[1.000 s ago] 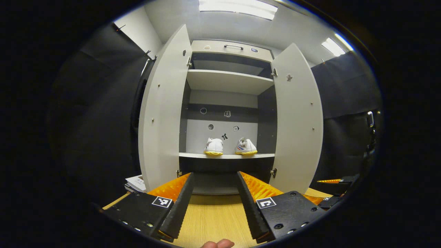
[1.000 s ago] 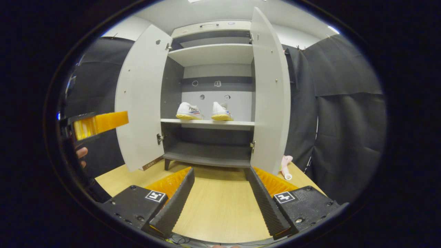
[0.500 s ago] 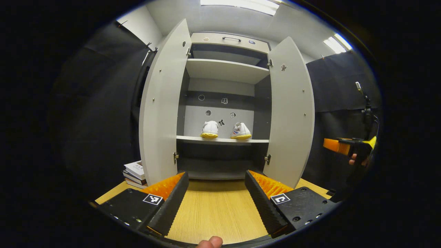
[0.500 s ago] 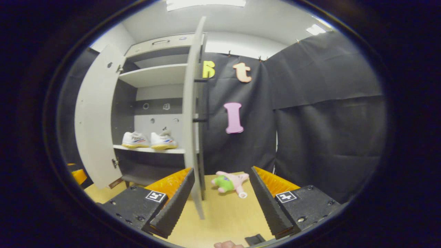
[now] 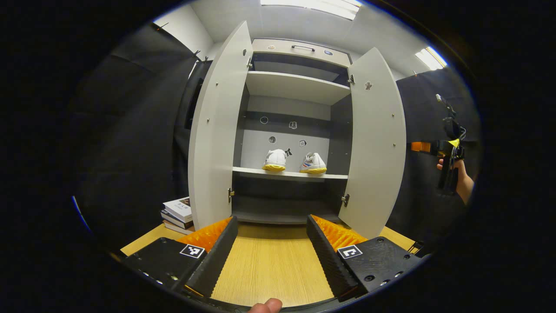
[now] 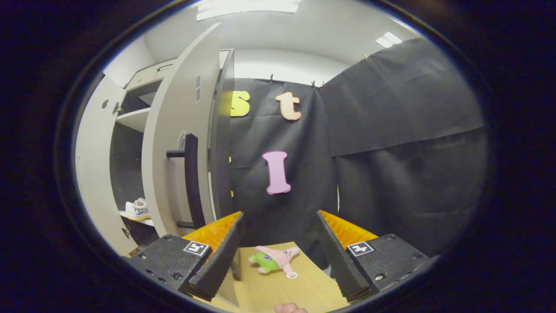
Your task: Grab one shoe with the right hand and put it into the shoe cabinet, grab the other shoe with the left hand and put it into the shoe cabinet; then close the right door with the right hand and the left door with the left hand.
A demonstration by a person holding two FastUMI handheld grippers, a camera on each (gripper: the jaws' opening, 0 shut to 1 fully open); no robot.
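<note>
Swinging wide since the earlier frame, my right gripper [image 6: 278,243] is now facing the right door's [image 6: 173,143] outer side, its handle [image 6: 190,178] just left — jaws released, empty. Both shoes [image 5: 294,161] are sitting on the cabinet's middle shelf [image 5: 289,174]. Left gripper [image 5: 271,250] is waiting released, centred — doors still open.

Black cloth walls [image 6: 391,130] close in the booth, hanging in folds across the right half of the right gripper view and along the left edge of the left gripper view. Above, a pale grey ceiling [image 5: 295,21] carries bright rectangular light panels [image 5: 312,4] at the top of the frame. A light wooden tabletop [image 5: 269,265] with fine grain fills the lower centre.
</note>
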